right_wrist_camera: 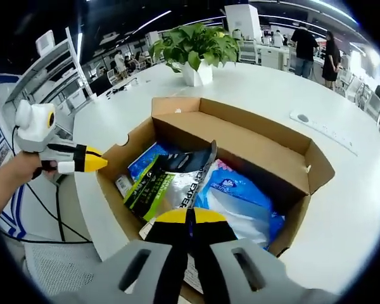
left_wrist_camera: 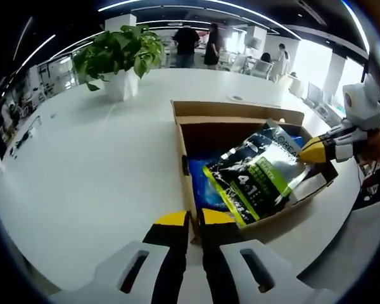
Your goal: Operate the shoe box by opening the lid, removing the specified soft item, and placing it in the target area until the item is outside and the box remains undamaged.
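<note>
Cardboard shoe box (left_wrist_camera: 240,126) (right_wrist_camera: 240,136) sits open on the white table (left_wrist_camera: 88,171) (right_wrist_camera: 361,209), close to one rounded edge, its flaps standing up. Inside lies a glossy black and green pouch (left_wrist_camera: 259,174) (right_wrist_camera: 168,183), tilted up against one wall of the box, on top of blue and white soft packs (left_wrist_camera: 202,183) (right_wrist_camera: 240,196). In the right gripper view, the right gripper (right_wrist_camera: 189,218) pinches the near end of the pouch, jaws pressed together on it. In the left gripper view, the left gripper (left_wrist_camera: 195,220) has its yellow tips pressed together right at the near wall of the box; whether they pinch the cardboard I cannot tell. A potted plant (left_wrist_camera: 120,57) (right_wrist_camera: 196,50) stands farther along the table, well apart from the box. People (left_wrist_camera: 196,44) (right_wrist_camera: 313,47) stand among desks beyond the far edge.
</note>
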Demonstrator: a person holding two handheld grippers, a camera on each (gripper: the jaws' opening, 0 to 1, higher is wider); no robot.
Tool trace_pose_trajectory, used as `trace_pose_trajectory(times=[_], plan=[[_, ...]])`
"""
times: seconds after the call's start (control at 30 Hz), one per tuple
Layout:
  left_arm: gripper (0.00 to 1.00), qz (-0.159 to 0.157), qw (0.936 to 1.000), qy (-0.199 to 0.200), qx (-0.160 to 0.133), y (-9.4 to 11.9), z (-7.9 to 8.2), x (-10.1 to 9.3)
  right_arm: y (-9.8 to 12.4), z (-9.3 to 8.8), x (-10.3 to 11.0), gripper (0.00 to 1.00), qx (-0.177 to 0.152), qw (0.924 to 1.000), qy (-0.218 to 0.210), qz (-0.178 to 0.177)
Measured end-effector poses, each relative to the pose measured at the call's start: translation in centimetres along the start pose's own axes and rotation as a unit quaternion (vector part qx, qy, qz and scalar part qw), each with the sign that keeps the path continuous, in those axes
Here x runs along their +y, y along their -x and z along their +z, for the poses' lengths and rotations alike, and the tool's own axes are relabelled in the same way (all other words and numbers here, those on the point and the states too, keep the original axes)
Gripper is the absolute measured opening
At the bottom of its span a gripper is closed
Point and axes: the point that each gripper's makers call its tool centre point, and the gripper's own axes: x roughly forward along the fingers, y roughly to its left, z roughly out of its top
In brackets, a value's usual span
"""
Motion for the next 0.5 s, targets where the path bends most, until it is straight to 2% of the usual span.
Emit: trace_pose_trajectory(times=[0.1,0.43,0.5], plan=[[0.05,0.003,0.9997,-0.024,0.0,0.1,0.2,-0.2,0.3,0.0,-0.2,0.0,-0.005,1.0,0.001,-0.003],[0.22,0.006,0.997,-0.076,-0.014,0.3,1.9,-1.6,1.0,-0.3,-1.1,0.0,-0.015,0.9998,0.004,-0.015],[0.19,-0.006,0.9962,-0.084,-0.02,0.1,2.3,-2.4,1.2,-0.4,-1.4,0.0,-0.017,0.9997,0.002,-0.018]])
